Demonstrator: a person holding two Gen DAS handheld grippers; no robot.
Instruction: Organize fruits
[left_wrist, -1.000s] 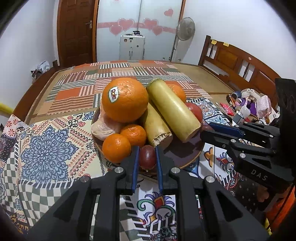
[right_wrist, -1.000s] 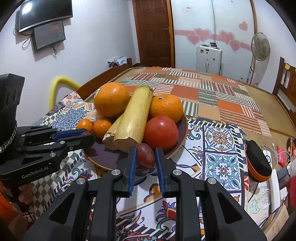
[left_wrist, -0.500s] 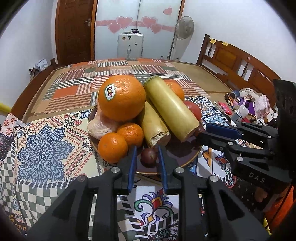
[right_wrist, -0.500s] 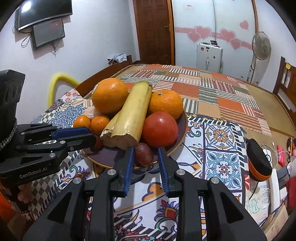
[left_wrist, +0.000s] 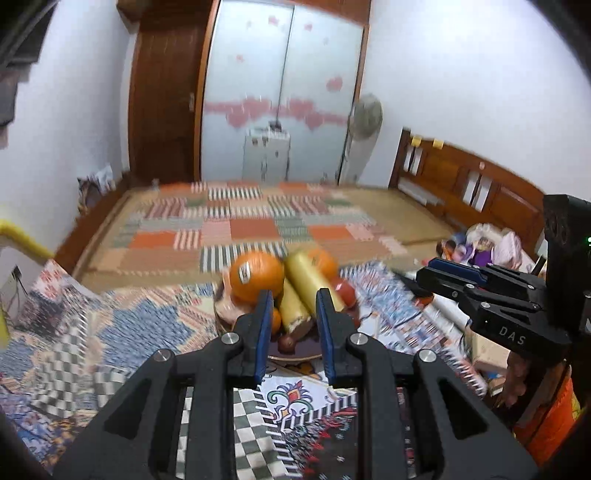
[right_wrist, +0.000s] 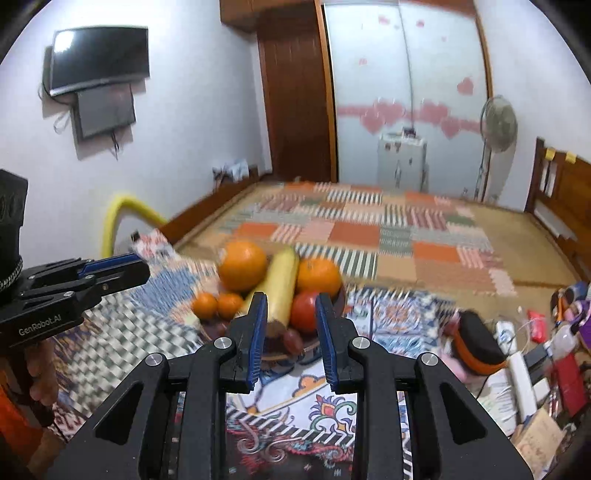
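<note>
Fruits sit heaped on a brown plate (right_wrist: 327, 334) atop the patterned tablecloth (right_wrist: 402, 310): long yellow stalks (right_wrist: 277, 286), a big orange (right_wrist: 242, 269), a red tomato (right_wrist: 304, 312), small tangerines (right_wrist: 205, 304), dark grapes (right_wrist: 293, 339). Left gripper (left_wrist: 293, 301) and right gripper (right_wrist: 288, 304) hover short of the plate, jaws spread, empty.

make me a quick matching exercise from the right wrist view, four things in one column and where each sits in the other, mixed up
Things:
1. big orange
2. red tomato
3. television
4. standing fan

Places:
A. on the wall, upper left
B. back right of the room, by the white doors
C. left rear of the plate
D. front right of the plate, just beyond the right gripper

Pairs: 1-C, 2-D, 3-A, 4-B
</note>
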